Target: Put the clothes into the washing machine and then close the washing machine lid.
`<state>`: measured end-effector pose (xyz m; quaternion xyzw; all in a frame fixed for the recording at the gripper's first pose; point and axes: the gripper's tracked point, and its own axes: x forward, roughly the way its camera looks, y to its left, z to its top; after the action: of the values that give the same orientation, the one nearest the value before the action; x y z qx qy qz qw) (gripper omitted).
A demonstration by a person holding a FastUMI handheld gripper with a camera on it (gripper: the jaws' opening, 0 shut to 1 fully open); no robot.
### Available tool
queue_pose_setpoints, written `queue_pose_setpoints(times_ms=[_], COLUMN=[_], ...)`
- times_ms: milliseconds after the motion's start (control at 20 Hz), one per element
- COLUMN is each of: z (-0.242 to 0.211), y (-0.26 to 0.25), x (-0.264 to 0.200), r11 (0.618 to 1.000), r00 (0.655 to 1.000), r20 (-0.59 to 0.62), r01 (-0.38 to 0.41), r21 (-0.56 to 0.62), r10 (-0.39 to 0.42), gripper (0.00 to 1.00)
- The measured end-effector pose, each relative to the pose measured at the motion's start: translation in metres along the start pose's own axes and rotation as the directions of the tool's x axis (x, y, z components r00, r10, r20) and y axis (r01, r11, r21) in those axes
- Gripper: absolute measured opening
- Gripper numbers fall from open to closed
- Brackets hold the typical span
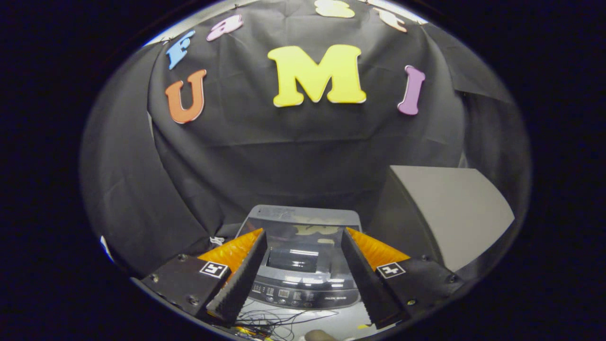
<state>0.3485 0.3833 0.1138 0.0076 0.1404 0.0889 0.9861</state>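
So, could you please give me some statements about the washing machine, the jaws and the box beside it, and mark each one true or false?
1. The washing machine has its lid down. True.
2. The gripper is shut on a piece of clothing. False: its jaws stand wide open with nothing between them except the view of the machine beyond.
3. A grey box stands beside the machine, beyond the jaw with the marker. True.
4. The machine's control panel faces the booth's wall. False: it is on the near side, toward the gripper.
5. Thin cables lie on the surface in front of the machine. True.
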Motion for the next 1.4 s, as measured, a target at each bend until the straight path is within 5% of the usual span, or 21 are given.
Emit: queue_pose_setpoints(times_ms=[800, 1400], z=[-0.099, -0.161], y=[-0.240, -0.288], x=[-0.304, -0.362], r11=[0.991, 0.983], r00=[0.961, 0.945], r20=[0.259, 0.297], r01=[0.066, 0.089], r21=[0.118, 0.162], r10=[-0.094, -0.135], gripper=[1.00, 1.00])
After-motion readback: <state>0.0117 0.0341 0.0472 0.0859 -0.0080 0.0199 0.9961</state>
